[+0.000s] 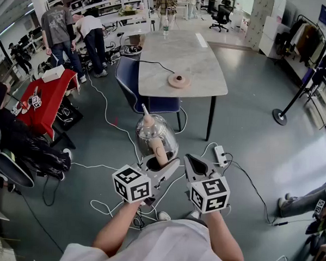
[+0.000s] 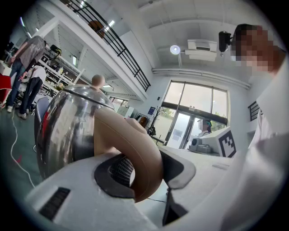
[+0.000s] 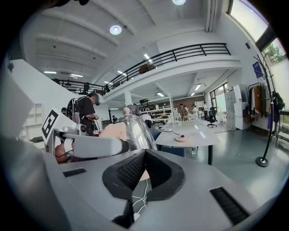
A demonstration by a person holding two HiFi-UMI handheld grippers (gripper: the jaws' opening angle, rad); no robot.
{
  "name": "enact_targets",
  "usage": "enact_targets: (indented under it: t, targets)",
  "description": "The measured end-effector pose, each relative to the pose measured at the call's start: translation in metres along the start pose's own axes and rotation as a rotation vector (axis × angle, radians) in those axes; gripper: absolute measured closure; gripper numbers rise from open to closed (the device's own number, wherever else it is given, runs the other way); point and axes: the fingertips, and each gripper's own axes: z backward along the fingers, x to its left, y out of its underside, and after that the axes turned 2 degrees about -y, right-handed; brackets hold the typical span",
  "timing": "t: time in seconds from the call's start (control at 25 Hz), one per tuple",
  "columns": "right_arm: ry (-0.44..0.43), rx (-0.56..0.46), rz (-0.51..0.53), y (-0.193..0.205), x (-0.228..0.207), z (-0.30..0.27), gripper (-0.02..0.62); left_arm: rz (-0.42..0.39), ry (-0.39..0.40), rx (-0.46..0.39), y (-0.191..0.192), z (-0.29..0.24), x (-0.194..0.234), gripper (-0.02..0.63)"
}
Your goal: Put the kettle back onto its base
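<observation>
Left tongs: clamped on tan handle of kettle; kettle held in air, short of worktop; contents not discernible; right tongs: closed, empty, short of worktop; base: round, corded, unoccupied, near worktop's front edge.

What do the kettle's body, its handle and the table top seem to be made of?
Kettle body: polished metal, likely steel; it mirrors the room.
Handle: matte beige plastic, probably; smooth, no reflections.
Table top: pale stone or a stone-look slab; faint grey veining.
</observation>
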Motion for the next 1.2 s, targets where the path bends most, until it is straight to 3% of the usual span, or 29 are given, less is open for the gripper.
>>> enact_targets:
  t: [0.8,1.2]
  targets:
    - [-0.029,-0.009,-0.011,-0.001,0.002,-0.023,0.591,-0.004,0.007,-0.014,-0.011,0.003,0.014,0.457]
    - [-0.069,-0.026,-0.017,-0.013,-0.029,-0.05,0.591,-0.022,-0.023,-0.013,-0.026,-0.027,0.032,0.457]
